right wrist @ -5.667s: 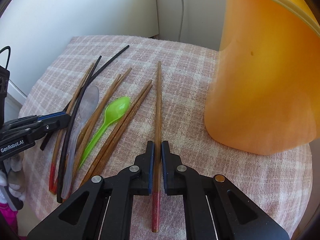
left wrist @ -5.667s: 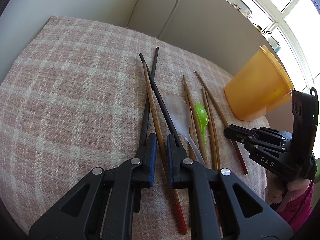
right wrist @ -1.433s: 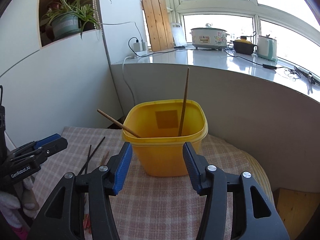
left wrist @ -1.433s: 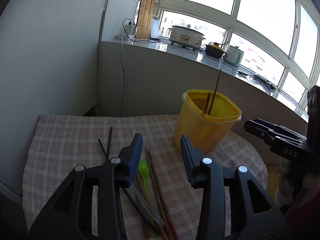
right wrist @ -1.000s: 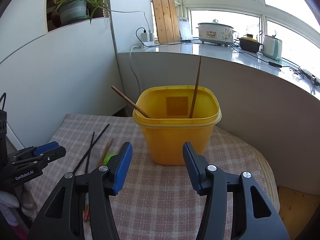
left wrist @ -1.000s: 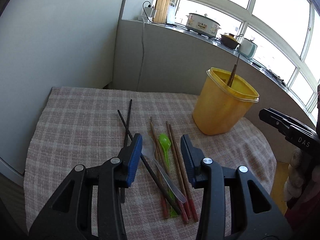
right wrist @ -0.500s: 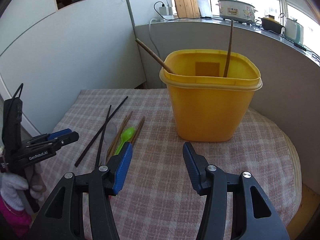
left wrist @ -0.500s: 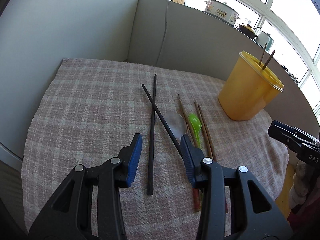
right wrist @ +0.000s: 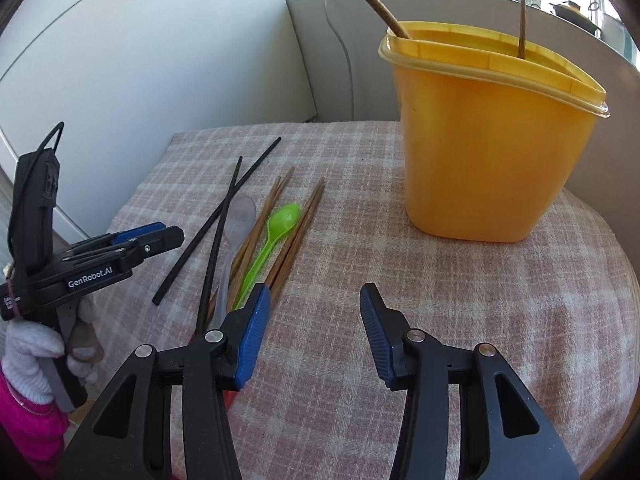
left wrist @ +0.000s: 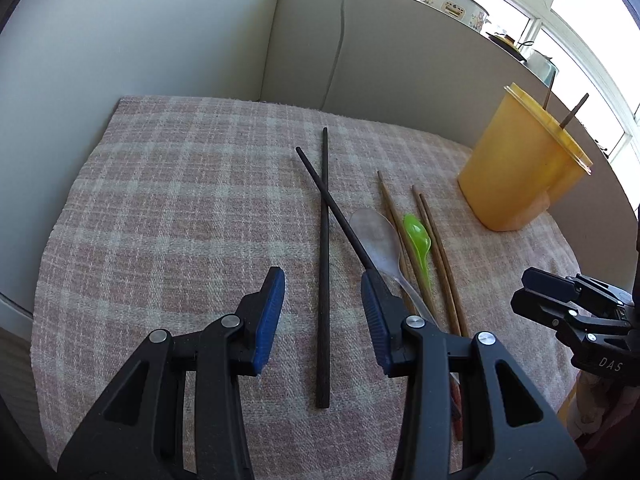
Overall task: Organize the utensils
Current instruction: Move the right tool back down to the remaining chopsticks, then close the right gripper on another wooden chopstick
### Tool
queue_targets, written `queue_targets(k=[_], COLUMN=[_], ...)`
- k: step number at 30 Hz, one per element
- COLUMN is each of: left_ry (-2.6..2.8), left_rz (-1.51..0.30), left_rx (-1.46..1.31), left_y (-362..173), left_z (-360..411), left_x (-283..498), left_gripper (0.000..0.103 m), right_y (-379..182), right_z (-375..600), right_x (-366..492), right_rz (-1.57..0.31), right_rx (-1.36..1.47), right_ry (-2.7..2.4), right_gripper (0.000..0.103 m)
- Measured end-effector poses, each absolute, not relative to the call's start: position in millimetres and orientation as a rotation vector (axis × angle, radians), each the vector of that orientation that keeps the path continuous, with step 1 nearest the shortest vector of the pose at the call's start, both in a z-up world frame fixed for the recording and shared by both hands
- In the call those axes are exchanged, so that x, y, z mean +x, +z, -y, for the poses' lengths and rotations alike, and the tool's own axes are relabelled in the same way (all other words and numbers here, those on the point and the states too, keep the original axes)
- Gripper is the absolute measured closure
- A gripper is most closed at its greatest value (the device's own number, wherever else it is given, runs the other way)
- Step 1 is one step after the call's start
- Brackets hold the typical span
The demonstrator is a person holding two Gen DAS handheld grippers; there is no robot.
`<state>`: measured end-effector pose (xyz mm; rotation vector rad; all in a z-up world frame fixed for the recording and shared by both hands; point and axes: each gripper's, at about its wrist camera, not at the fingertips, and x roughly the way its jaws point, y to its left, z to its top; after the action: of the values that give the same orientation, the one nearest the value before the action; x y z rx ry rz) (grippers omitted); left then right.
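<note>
A: Lined up over the straight black chopstick (left wrist: 323, 264); left gripper (left wrist: 323, 300) spread and empty, one blue pad on each side of the stick, nothing clamped.

B: Best lowered straight down, pads kept parallel to the shaft; closing near the thick end at 6 o'clock, clear of the crossed black chopstick (left wrist: 336, 211) running off toward 11 o'clock; otherwise probably both dragged together.

A: Right gripper (right wrist: 314, 322) also empty, jaws narrowing over bare checked cloth (right wrist: 440, 300); no utensil between them; wooden chopsticks (right wrist: 296, 236) just off the left pad at 10 o'clock.

B: Needs shifting toward 9 o'clock before squeezing; likely only fabric caught otherwise.

A: Look of the pile: thin dark sticks, matte; brown wooden pairs lying nearly parallel; a green spoon (right wrist: 276, 236) among them; a clear spoon (left wrist: 380, 240) partly under the crossed black one.

B: Yellow tub (right wrist: 492, 140) at 1 o'clock on the cloth, upright, two sticks already leaning inside.
</note>
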<state>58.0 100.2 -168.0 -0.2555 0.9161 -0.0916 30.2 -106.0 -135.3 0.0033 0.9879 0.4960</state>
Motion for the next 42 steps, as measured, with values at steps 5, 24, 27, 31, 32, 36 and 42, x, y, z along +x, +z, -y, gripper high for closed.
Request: queue_targets(k=[5, 24, 27, 31, 32, 36, 42], left_ry=[-0.155, -0.184, -0.187, -0.192, -0.193, -0.202, -0.205], left_rz=[-0.929, -0.99, -0.99, -0.989, -0.99, -0.993, -0.997], left_rx=[-0.292, -0.383, -0.411, -0.411, -0.41, -0.413, -0.486], left_y=[-168.6, -193.6, -195.3, -195.3, -195.1, -195.7, -198.9], left_z=[-90.4, -82.8, -88.9, -90.2, -90.4, -89.8, -99.7], left_x=[66.4, 92.4, 94.0, 92.4, 92.0, 93.7, 93.9], left_gripper=[0.063, 0.085, 0.089, 0.09, 0.09, 0.09, 0.098], right_y=[-146.3, -172.6, -173.3, -175.1, -174.9, -176.1, -178.4], right_z=[94.6, 71.5, 68.5, 70.0, 69.7, 62.5, 63.8], right_x=[36.4, 62.2, 64.5, 67.6, 68.5, 73.1, 81.8], right_rz=[-1.018, -1.109, -1.111, -1.124, -1.128, -1.139, -1.156], right_rx=[-0.007, 0.059, 0.05, 0.042, 0.034, -0.01, 0.038], right_ry=[0.501, 0.498, 0.495, 0.492, 0.491, 0.484, 0.481], right_gripper=[0.066, 0.08, 0.083, 0.085, 0.085, 0.085, 0.094])
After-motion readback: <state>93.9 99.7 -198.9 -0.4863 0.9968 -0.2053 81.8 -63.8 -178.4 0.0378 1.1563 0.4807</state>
